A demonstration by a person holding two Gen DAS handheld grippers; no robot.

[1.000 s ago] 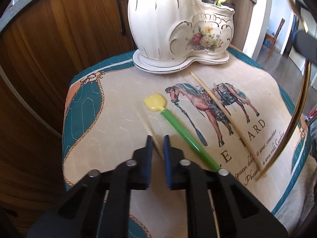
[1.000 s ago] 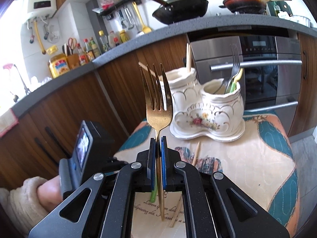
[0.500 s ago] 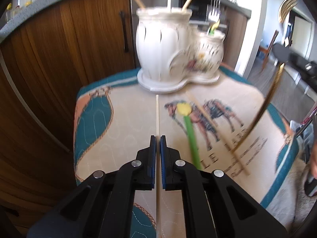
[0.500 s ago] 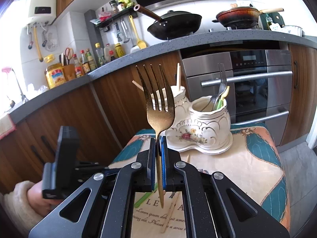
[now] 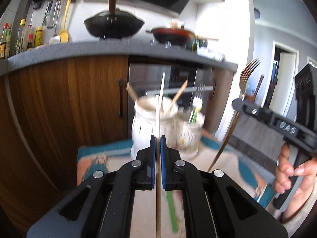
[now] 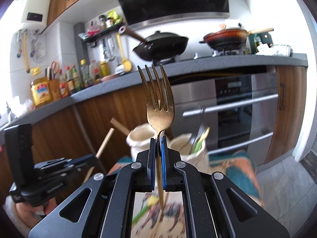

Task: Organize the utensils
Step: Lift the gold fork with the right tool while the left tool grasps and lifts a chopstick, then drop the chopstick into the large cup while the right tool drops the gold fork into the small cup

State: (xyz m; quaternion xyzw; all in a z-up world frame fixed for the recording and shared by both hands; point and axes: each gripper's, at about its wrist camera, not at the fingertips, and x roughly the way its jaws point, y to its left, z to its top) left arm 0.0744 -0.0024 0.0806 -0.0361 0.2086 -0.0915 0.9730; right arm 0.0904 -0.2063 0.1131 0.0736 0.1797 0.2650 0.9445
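A second ago the left gripper [image 5: 158, 138] stood open over a chopstick [image 5: 158, 178] lying on the cloth [image 5: 93, 158]; now its jaws are closed narrow on that chopstick, which is lifted clear and points up in front of the holder [image 5: 146, 125]. The right gripper [image 6: 158, 140] clamps the gold fork [image 6: 159, 107] as before, tines up, and the view now sits higher, with more of the counter [image 6: 218, 63] showing. The left view alone shows three chopsticks standing in the holder's tall cup and the hand [image 5: 291, 176] on the right tool. The right view alone shows the green spoon [image 6: 145, 208] lying on the cloth below the fork's handle.
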